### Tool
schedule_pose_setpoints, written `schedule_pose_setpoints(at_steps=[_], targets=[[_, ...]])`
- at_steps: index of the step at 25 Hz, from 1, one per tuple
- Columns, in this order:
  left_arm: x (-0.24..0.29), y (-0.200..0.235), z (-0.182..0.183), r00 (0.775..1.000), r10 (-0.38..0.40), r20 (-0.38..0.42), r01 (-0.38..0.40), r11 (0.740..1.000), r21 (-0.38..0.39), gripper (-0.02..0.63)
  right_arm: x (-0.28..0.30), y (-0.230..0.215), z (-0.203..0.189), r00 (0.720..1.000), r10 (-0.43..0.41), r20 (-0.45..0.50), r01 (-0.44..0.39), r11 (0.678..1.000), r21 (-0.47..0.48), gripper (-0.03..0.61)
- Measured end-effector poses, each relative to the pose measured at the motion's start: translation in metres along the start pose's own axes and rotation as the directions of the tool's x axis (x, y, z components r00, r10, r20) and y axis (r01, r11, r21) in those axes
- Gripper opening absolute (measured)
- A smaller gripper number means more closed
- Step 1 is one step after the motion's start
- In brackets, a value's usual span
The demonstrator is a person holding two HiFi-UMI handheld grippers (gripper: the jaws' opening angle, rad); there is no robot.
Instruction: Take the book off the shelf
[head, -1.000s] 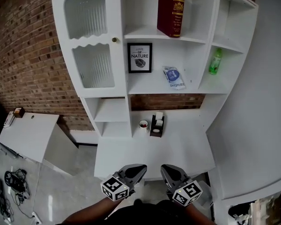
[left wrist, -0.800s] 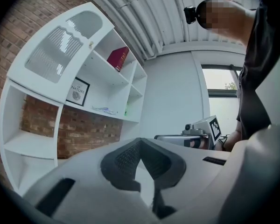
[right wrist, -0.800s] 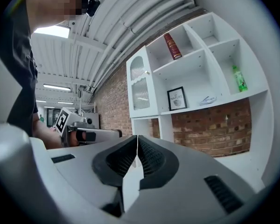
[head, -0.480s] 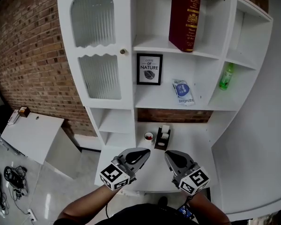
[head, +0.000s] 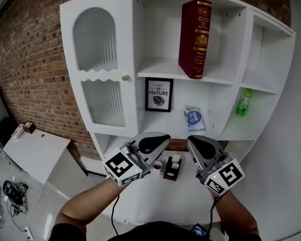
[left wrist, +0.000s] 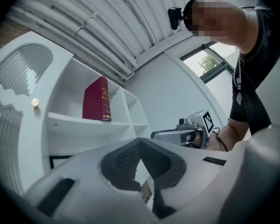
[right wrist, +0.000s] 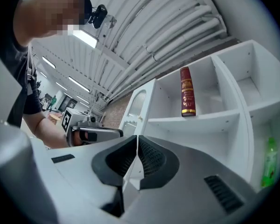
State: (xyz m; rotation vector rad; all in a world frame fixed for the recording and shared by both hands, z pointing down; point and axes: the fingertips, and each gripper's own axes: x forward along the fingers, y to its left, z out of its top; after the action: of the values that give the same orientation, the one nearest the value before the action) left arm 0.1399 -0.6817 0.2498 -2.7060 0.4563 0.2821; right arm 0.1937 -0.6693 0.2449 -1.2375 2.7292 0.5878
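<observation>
A dark red book (head: 194, 37) with gold bands stands upright on the top middle shelf (head: 163, 68) of the white shelf unit. The same book (left wrist: 97, 100) shows in the left gripper view and, smaller, as the book (right wrist: 187, 92) in the right gripper view. My left gripper (head: 160, 138) is shut with nothing in it, held below the book at the height of the lower shelf. My right gripper (head: 192, 142) is also shut and empty, beside the left one. Both point up toward the shelves, well short of the book.
A framed "Nature" print (head: 158, 94) and a blue-white packet (head: 193, 119) sit on the shelf under the book. A green bottle (head: 243, 103) stands in the right compartment. A red cup (head: 157, 164) and a dark holder (head: 172, 167) rest on the desk (head: 155, 195). Ribbed cabinet door (head: 99, 74) at left.
Both grippers have risen from the desk's front edge toward the shelves. The head view has tilted up, so the whole book now shows.
</observation>
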Motion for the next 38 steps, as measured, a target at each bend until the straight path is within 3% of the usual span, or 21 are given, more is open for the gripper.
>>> schedule_pose_setpoints(at_steps=[7,15,19,21,28,38], targets=[[0.052,0.024,0.052,0.998,-0.041,0.046,0.037,0.996,0.084,0.008,0.019,-0.046,0.069,0.996,0.016,0.087,-0.007,0.994,-0.106,0.020],[0.097,0.045,0.117,0.995,-0.069,0.078,0.052,0.978,0.204,0.008,0.050,-0.101,0.133,0.991,-0.015,0.134,0.027,0.996,-0.089,0.028],[0.109,0.068,0.131,0.996,-0.047,0.078,0.030,0.979,0.201,0.008,0.066,-0.126,0.154,0.992,-0.045,0.114,0.053,0.996,-0.067,0.146],[0.112,0.082,0.138,0.996,-0.024,0.082,0.008,0.979,0.201,0.008,0.075,-0.140,0.163,0.992,-0.071,0.102,0.078,0.995,-0.069,0.169],[0.120,0.112,0.148,0.997,0.006,0.081,-0.021,0.981,0.193,0.008,0.101,-0.189,0.170,0.974,-0.228,0.017,0.228,0.973,-0.041,0.282],[0.116,0.125,0.142,0.999,0.002,0.052,-0.012,0.980,0.198,0.008,0.142,-0.218,0.143,0.951,-0.290,-0.111,0.294,0.955,0.025,0.305]])
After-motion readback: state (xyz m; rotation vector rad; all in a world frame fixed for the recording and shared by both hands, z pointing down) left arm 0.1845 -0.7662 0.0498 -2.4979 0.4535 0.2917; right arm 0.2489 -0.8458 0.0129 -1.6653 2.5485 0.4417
